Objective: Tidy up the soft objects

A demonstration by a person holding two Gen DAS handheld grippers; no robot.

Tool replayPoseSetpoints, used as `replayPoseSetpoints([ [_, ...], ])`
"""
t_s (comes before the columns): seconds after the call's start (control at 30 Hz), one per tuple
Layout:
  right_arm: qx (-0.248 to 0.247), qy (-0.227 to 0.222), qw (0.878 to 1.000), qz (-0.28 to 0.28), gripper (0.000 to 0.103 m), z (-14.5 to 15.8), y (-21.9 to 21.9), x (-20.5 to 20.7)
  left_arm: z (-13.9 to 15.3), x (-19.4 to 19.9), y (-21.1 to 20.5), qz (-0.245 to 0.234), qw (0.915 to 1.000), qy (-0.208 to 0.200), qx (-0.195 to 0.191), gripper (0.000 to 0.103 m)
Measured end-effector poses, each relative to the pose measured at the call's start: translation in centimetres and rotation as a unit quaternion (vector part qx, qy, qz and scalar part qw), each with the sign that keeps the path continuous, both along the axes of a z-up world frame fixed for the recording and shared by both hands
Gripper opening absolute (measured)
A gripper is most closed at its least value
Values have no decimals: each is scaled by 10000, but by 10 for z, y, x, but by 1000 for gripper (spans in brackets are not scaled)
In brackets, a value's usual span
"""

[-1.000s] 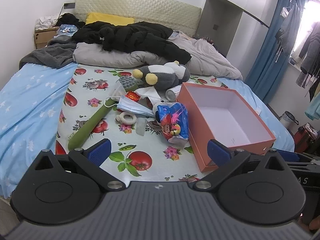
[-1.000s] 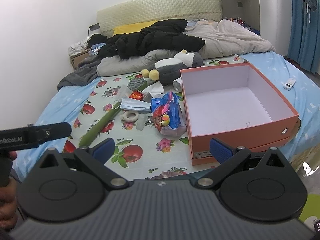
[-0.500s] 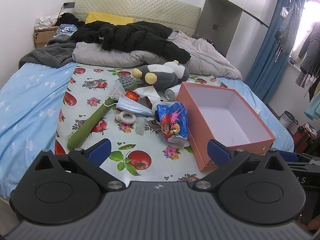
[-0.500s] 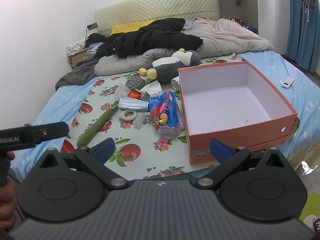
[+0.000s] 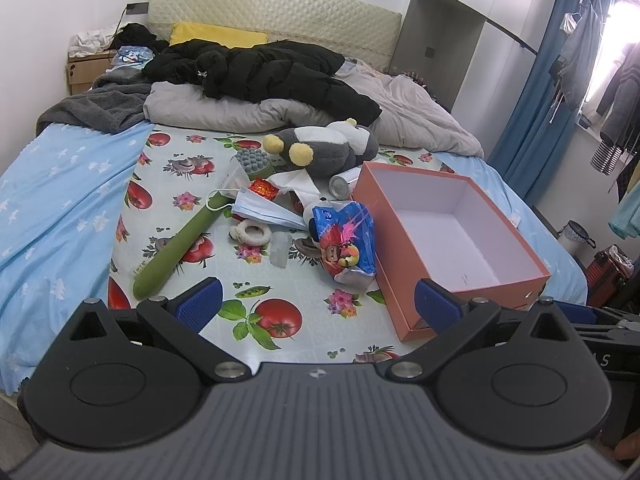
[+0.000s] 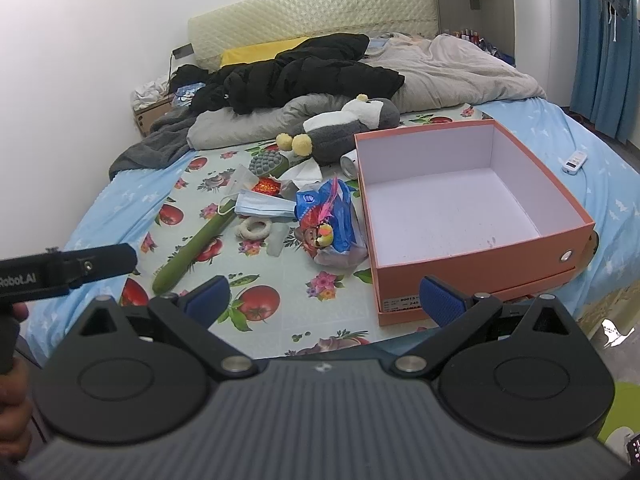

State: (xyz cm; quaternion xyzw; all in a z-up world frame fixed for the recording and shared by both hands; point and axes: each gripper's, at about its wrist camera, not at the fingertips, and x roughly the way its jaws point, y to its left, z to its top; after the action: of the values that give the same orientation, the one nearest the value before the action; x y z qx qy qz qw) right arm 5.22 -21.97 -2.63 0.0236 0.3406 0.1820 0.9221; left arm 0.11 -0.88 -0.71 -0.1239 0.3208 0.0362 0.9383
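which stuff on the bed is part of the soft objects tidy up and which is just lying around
Likely part of the job:
- grey plush toy
- fluffy white ring
- blue face mask
- orange box, open and empty
- left gripper and right gripper, both open

Just lying about:
- black jacket
- grey duvet
- white remote

A lived-in home bedroom: a bed [image 5: 60, 184] with a quilted cream headboard [image 5: 276, 12], a rumpled grey duvet [image 5: 224, 108] and a black jacket [image 5: 264, 72] heaped on it. Blue curtains [image 5: 536, 92] hang by the window, clothes [image 5: 616, 96] dangle from a rail, and a wooden nightstand [image 5: 86, 72] stands beside the bed.
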Motion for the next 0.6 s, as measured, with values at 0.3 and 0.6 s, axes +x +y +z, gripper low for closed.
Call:
replayPoseSetpoints([
  [0.3, -16, 12, 10000, -8, 103, -2, 2, 1, 0, 0, 0, 3, 10000, 22, -13, 103],
  [0.6, -6, 96, 10000, -12, 103, -9, 3, 4, -8, 3, 12, -36, 9999, 124, -5, 103],
])
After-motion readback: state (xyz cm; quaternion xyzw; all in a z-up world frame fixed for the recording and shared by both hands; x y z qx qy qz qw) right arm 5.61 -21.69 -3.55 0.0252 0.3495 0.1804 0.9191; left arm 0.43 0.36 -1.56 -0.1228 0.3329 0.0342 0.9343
